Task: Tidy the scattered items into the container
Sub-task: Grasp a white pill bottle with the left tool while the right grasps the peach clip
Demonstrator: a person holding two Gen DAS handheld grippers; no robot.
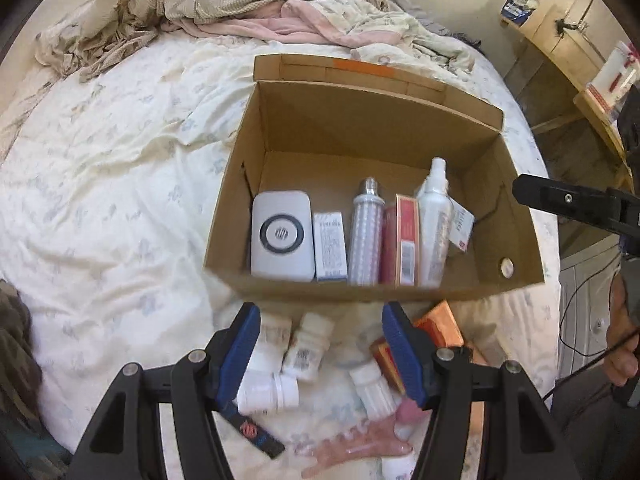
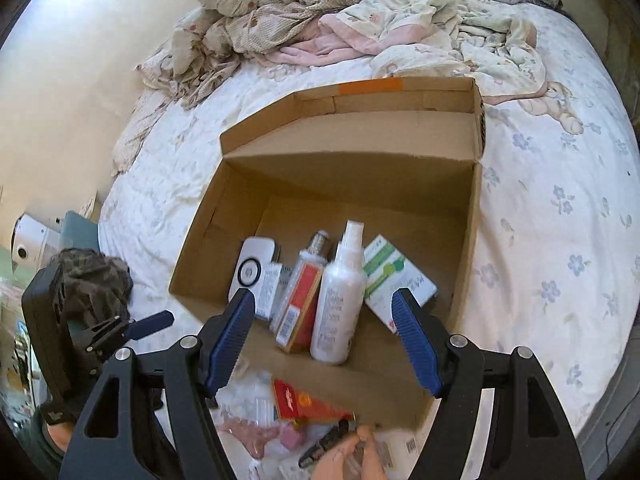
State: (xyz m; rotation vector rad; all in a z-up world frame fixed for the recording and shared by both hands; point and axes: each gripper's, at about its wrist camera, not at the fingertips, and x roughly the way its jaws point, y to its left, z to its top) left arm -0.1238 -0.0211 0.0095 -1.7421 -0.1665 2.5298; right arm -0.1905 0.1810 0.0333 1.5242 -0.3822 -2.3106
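The cardboard box (image 1: 376, 280) sits open on the bed (image 1: 112, 184), and the tidying looks roughly half done. Inside the box, along its near wall from left to right, lie a white power bank (image 1: 281, 236), a small white carton (image 1: 329, 246), a ribbed bottle (image 1: 366, 236), a red carton (image 1: 404, 240) and a white spray bottle (image 1: 433, 224); the right wrist view adds a green-and-white carton (image 2: 394, 280) beyond the spray bottle, so 6 things are in.

Still outside, just in front of the box's near wall, lie several white pill bottles (image 1: 272, 394), a dark strap (image 1: 256, 432), a pink hair claw (image 1: 360, 446) and orange packets (image 1: 440, 324). These are what remains, by my judgement.

The left gripper (image 1: 320, 356) hangs over that pile in front of the box, its blue jaws spread apart with nothing pressed between them. The right gripper (image 2: 324, 344) is over the box's near wall, jaws likewise apart and empty.

The bed carries a pale floral sheet; behind the box lie crumpled blankets (image 1: 224, 0). To the right of the box stands a wooden shelf (image 1: 568, 40).
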